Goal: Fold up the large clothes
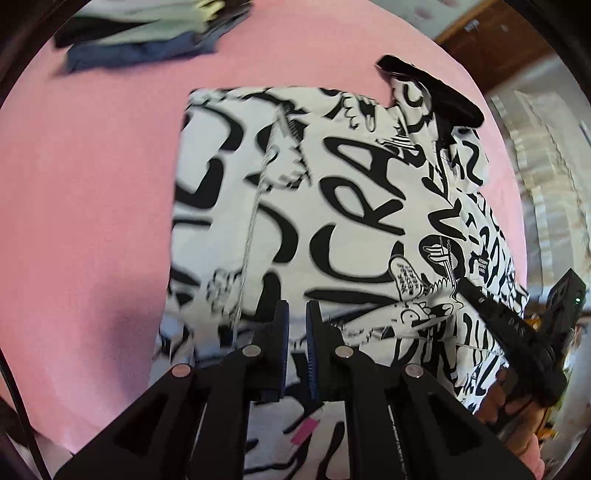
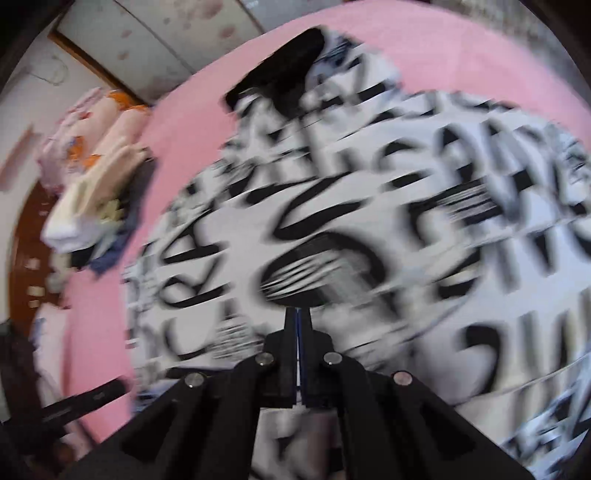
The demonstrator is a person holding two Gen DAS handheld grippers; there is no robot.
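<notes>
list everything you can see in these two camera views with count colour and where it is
printed jacket: one, white with black lettering and a black collar, partly folded on the pink sheet, centre.
pink sheet: one, pink, covers the surface under everything.
stack of folded clothes: one stack, pale green, black and blue, far left edge of the sheet.
left gripper: one, black with blue pads, jaws nearly shut over the jacket; whether cloth is pinched is unclear.
right gripper: one, black, jaws shut above the jacket, picture blurred.

Both wrist views close, steeply down, sharing the printed garment (image 1: 332, 206) (image 2: 332, 221) on the pink bed (image 1: 92, 203) (image 2: 443, 48), right view blurred
</notes>
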